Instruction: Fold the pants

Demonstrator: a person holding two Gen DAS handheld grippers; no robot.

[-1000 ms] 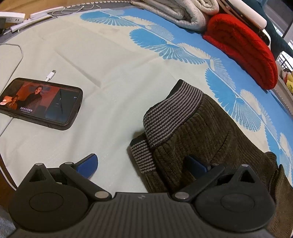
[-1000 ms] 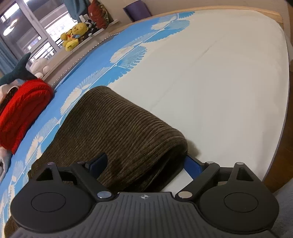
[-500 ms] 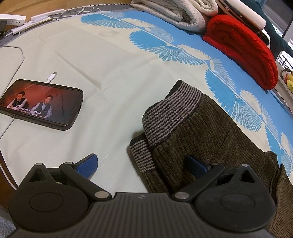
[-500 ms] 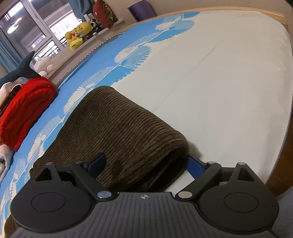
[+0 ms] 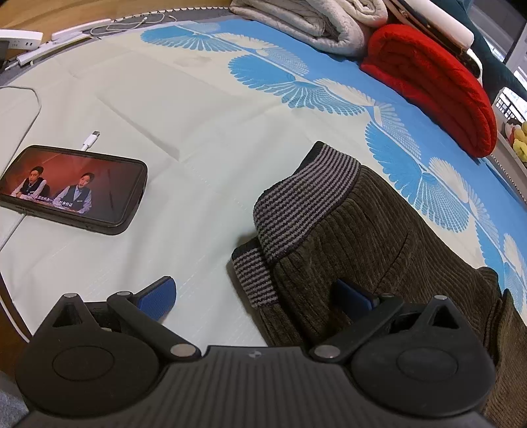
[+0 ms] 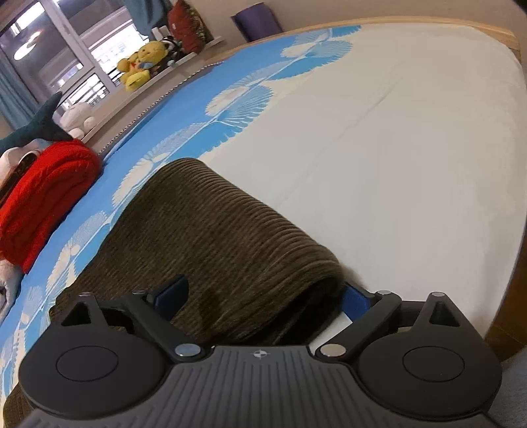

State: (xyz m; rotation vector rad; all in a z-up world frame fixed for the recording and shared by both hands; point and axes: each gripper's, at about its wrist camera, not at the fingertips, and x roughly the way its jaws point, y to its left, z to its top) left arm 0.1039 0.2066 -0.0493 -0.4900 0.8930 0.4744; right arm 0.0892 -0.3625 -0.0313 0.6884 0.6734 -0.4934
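In the left wrist view, the left gripper (image 5: 255,293) hovers low over the bed with its jaws wide apart: one blue pad sits above bare sheet, the other over the folded dark olive corduroy pants (image 5: 388,243), gripping nothing. The pants' grey-and-black striped knit waistband (image 5: 303,200) curls up at the near end; their far part runs out of frame to the right. In the right wrist view, the right gripper (image 6: 263,294) has its jaws opening around the rounded fold of the pants (image 6: 217,237), one pad over the cloth, the other half hidden beside it; the pads do not look pressed in. Left of the pants, a black smartphone (image 5: 70,194) plays video on the pale sheet with blue fan print (image 5: 230,115). Farther off lie a folded red knit blanket (image 5: 434,85) and grey folded bedding (image 5: 316,23), cut off by the frame.
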